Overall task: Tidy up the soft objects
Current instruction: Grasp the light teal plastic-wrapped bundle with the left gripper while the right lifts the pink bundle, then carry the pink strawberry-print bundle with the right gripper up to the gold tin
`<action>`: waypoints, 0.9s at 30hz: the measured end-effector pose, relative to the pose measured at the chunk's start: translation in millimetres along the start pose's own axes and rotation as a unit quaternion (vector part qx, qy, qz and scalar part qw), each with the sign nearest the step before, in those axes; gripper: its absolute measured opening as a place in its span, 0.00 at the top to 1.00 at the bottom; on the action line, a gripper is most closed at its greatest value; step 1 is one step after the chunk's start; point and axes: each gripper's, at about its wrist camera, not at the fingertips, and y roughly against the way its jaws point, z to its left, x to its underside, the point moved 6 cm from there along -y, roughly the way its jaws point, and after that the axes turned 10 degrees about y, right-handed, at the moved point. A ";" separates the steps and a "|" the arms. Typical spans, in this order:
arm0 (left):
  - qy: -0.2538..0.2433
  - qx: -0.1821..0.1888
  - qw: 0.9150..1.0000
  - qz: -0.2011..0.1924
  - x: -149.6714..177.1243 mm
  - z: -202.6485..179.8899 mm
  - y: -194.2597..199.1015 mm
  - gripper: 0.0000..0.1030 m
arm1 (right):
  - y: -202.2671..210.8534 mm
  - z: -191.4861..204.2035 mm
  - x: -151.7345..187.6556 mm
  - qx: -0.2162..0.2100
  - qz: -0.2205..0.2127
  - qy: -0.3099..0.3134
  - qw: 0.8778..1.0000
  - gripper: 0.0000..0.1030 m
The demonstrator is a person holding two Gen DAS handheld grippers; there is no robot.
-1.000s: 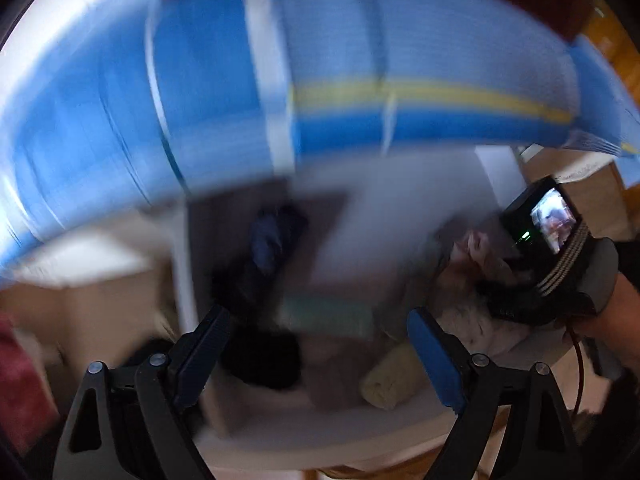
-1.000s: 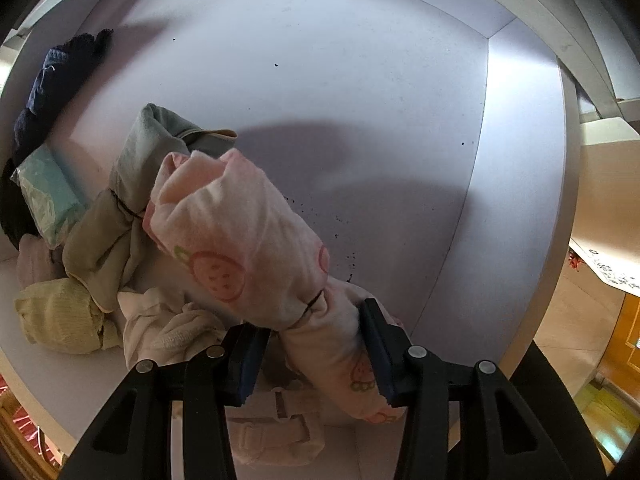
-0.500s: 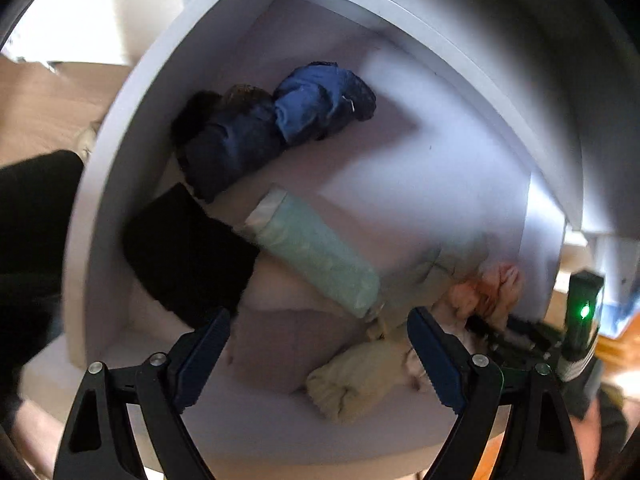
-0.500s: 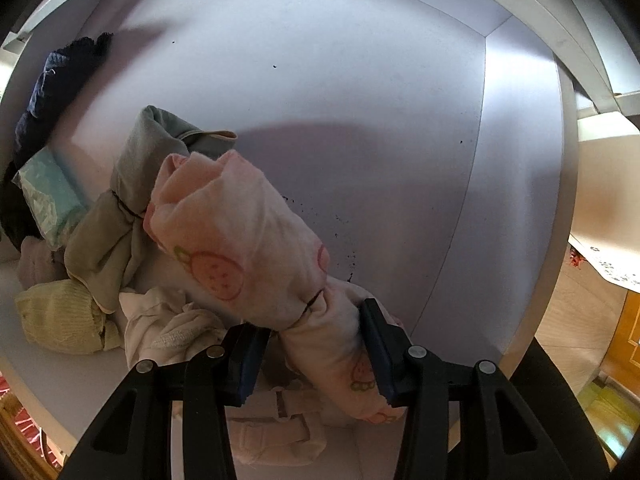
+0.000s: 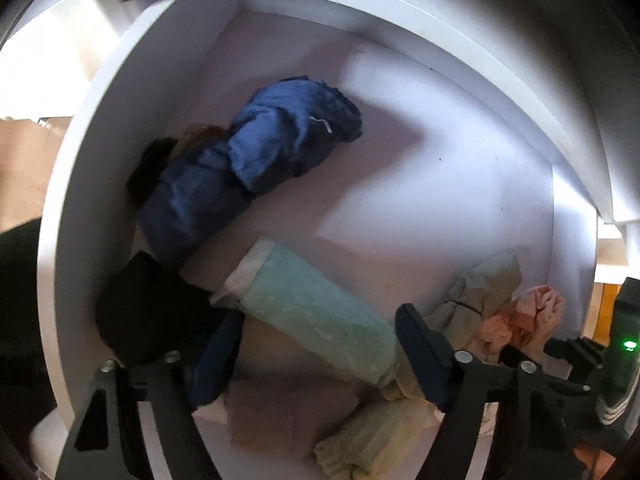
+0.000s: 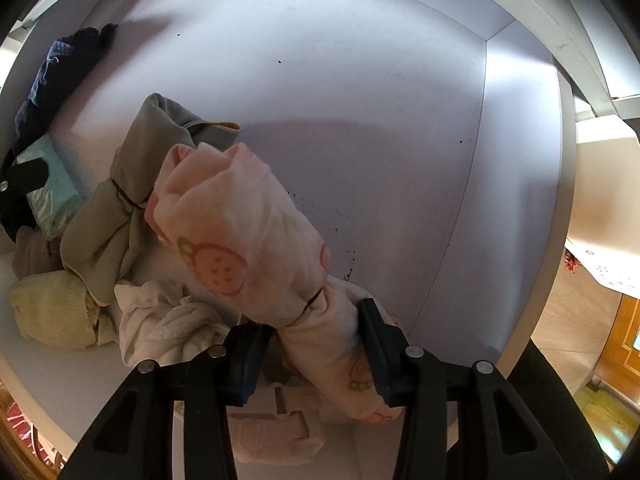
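Both grippers are inside a white shelf compartment (image 6: 360,80). My right gripper (image 6: 312,344) is shut on a rolled pink strawberry-print cloth (image 6: 240,240), which leans on an olive rolled cloth (image 6: 120,208). My left gripper (image 5: 320,348) is open, its fingers on either side of a mint-green roll in clear wrap (image 5: 316,316). That roll lies over a mauve folded cloth (image 5: 288,412). A dark blue bundle (image 5: 256,160) and a black cloth (image 5: 152,312) lie at the left. The pink cloth (image 5: 528,316) also shows at the right of the left wrist view.
A pale yellow roll (image 6: 52,308) and a white crumpled cloth (image 6: 168,320) lie at the front. The compartment's side walls (image 5: 80,200) close in left and right. A bare white floor patch (image 6: 360,140) lies behind the pink cloth. A wooden floor (image 6: 580,320) shows outside at right.
My left gripper swung from a blue striped surface into the compartment and moved in over the mint-green roll. My right gripper and its pink cloth have barely moved.
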 end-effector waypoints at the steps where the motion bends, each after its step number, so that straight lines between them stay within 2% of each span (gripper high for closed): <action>1: -0.004 -0.001 1.000 0.002 0.2 -2.2 -2.9 0.27 | -0.4 1.2 0.7 0.000 -0.001 -0.001 1.000 0.57; 5: -0.018 0.010 1.000 0.006 0.0 -15.6 -10.5 0.40 | -1.6 2.4 2.6 0.000 -0.003 -0.003 1.000 0.57; 10: -0.047 0.012 0.999 0.007 1.6 -24.7 -18.8 0.48 | 1.3 -1.7 5.1 -0.001 -0.011 -0.015 1.000 0.59; 16: -0.078 -0.019 0.997 -0.006 3.9 -41.3 -20.2 0.56 | 10.0 -10.1 8.3 -0.010 -0.029 -0.048 0.998 0.65; 24: -0.071 -0.027 0.997 0.004 2.3 -39.9 -20.8 0.61 | 33.6 -9.5 27.7 -0.029 -0.047 -0.065 0.996 0.66; 27: -0.080 -0.055 0.995 0.009 3.0 -34.0 -23.8 0.65 | 47.2 -10.6 33.6 -0.037 -0.057 -0.076 0.995 0.66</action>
